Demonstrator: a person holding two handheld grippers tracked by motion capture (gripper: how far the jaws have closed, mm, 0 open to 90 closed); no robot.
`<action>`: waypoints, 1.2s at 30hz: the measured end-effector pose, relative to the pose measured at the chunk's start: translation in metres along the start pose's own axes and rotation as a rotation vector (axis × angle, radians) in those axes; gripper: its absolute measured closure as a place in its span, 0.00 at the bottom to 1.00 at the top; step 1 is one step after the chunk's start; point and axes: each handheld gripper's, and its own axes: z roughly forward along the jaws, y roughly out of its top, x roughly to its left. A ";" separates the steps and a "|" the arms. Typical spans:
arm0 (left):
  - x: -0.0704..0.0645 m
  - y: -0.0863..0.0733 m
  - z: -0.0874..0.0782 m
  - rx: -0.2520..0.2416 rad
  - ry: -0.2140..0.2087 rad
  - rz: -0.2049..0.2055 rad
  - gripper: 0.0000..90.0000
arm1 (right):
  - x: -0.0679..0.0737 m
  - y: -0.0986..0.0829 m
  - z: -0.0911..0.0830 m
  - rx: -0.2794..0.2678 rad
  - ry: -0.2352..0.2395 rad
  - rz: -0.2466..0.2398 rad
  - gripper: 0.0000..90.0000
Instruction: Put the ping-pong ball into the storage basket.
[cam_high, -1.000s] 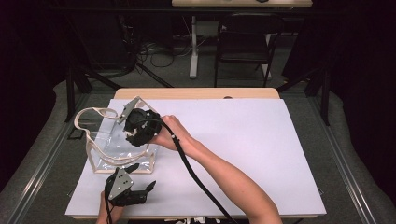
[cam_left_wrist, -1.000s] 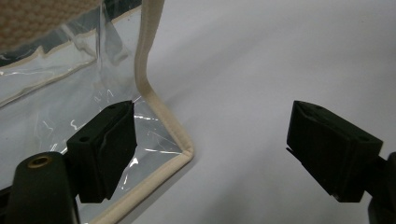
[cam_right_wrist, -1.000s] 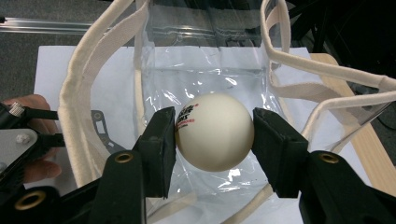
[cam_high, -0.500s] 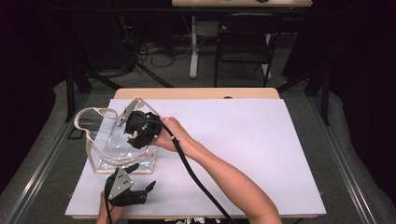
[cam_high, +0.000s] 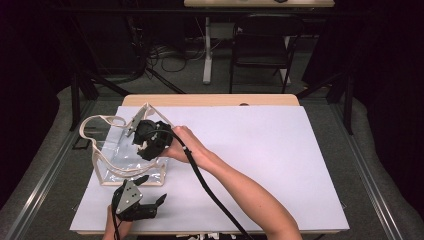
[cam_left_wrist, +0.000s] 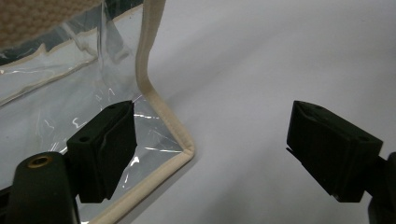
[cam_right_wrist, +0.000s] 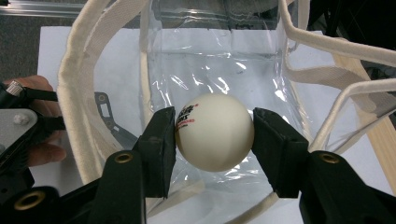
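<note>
A clear plastic tote bag (cam_high: 112, 156) with cream trim and straps stands open at the table's left. My right gripper (cam_high: 146, 142) hovers over its mouth. In the right gripper view that gripper (cam_right_wrist: 214, 122) is shut on a white ball (cam_right_wrist: 215, 135) with red and black print, and the bag (cam_right_wrist: 219, 56) opens right behind it. My left gripper (cam_high: 150, 191) rests near the front edge, just in front of the bag. It stands open (cam_left_wrist: 212, 121), its left jaw against the bag's near corner (cam_left_wrist: 163, 135), with nothing between the jaws.
A white sheet (cam_high: 270, 150) covers the tabletop, with bare room to the right of the arm. The wooden table edge (cam_high: 210, 100) shows at the back. A black chair (cam_high: 260, 40) and floor cables lie beyond.
The right gripper with the ball has sunk a little lower at the bag's mouth. The left gripper has stayed put.
</note>
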 end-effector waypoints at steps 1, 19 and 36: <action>0.000 0.000 0.000 0.000 0.000 0.000 0.18 | 0.001 0.000 0.000 -0.001 0.000 -0.002 0.56; 0.000 0.000 0.000 0.000 -0.002 -0.003 0.18 | -0.001 -0.002 -0.010 -0.023 0.003 0.017 0.42; -0.001 0.001 0.003 0.001 -0.007 -0.003 0.18 | -0.015 -0.028 -0.041 -0.127 0.004 0.117 0.15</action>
